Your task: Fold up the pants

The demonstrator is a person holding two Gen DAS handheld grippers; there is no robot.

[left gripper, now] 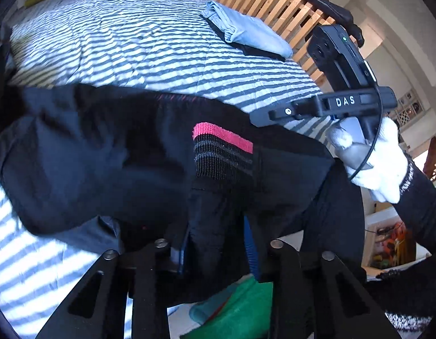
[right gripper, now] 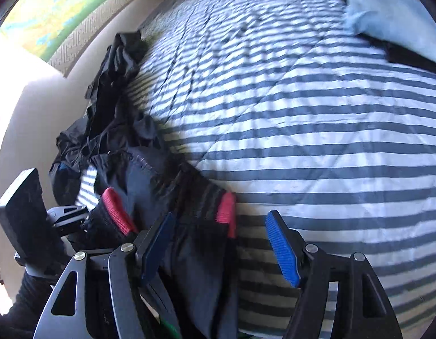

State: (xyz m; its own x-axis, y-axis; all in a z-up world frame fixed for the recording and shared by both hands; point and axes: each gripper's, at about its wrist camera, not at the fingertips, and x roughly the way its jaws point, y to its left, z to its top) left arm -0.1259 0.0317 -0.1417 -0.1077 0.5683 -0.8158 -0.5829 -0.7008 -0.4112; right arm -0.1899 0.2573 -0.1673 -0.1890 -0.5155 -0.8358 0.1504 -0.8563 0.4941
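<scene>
One striped bedspread fills both views. On it lie one pair of dark pants with two pink-topped ribbed cuffs showing, one crumpled black heap by the wall, and one folded pale-blue garment, cut off in the right view. The left gripper is buried in pants cloth, so its hold cannot be made out. The right gripper stands open, cloth lying against one blue pad only.
</scene>
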